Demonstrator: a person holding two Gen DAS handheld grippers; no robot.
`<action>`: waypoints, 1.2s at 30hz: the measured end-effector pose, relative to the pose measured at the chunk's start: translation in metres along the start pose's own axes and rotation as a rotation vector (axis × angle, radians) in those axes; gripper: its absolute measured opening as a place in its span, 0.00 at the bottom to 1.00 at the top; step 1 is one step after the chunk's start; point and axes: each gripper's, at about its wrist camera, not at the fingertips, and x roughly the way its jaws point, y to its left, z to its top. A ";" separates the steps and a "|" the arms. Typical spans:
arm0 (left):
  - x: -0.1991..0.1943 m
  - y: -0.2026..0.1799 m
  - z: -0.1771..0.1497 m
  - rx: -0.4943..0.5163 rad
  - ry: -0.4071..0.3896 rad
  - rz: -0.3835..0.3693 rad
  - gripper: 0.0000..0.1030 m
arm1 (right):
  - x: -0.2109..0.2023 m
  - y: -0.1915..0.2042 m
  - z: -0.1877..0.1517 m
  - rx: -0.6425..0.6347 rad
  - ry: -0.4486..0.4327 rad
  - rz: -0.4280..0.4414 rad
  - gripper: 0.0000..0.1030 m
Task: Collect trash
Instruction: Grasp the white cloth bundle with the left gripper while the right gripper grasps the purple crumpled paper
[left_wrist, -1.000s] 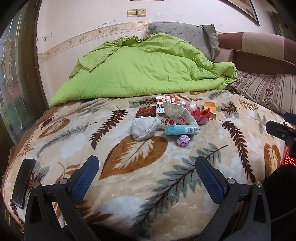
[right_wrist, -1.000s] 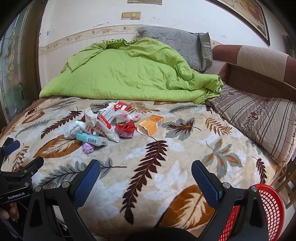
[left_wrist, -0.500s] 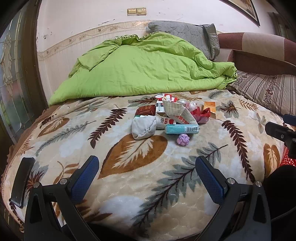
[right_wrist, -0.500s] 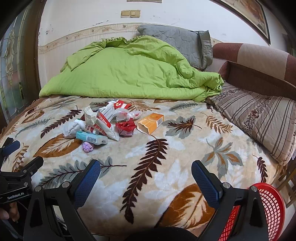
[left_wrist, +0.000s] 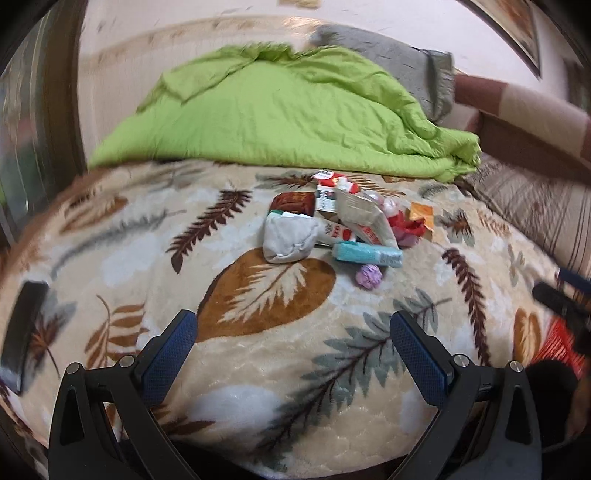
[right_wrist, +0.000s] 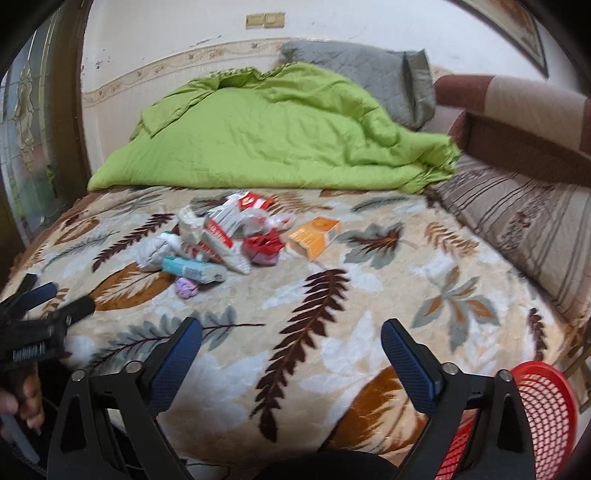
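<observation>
A heap of trash lies mid-bed on the leaf-print blanket (left_wrist: 258, 291): a crumpled white wad (left_wrist: 290, 238), a teal tube (left_wrist: 367, 254), a purple paper ball (left_wrist: 368, 277), red-and-white wrappers (left_wrist: 360, 218) and an orange box (right_wrist: 314, 236). The same teal tube (right_wrist: 194, 268) and purple ball (right_wrist: 186, 287) show in the right wrist view. My left gripper (left_wrist: 293, 345) hovers open over the near blanket, short of the heap. My right gripper (right_wrist: 291, 350) is open too, nearer the bed's right front. A red mesh basket (right_wrist: 543, 402) stands below the bed's front right corner.
A bunched green quilt (left_wrist: 280, 110) and a grey pillow (right_wrist: 369, 79) fill the far half of the bed. A striped cushion (right_wrist: 524, 218) lies along the right side. A dark flat object (left_wrist: 24, 328) rests at the blanket's left edge. A hand (right_wrist: 22, 398) holds the left gripper.
Both grippers have moved forward over the bed and closer to the trash heap, which now looks larger. The left wrist view is blurred by motion. Both stay open.
</observation>
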 end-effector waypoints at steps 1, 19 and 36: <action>0.003 0.005 0.005 -0.017 0.006 -0.004 1.00 | 0.003 0.000 0.001 0.006 0.015 0.014 0.90; 0.156 0.034 0.082 -0.263 0.277 -0.163 0.52 | 0.024 -0.013 0.004 0.115 0.102 0.164 0.84; 0.086 0.047 0.055 -0.285 0.169 -0.163 0.29 | 0.078 0.057 0.023 -0.018 0.203 0.329 0.79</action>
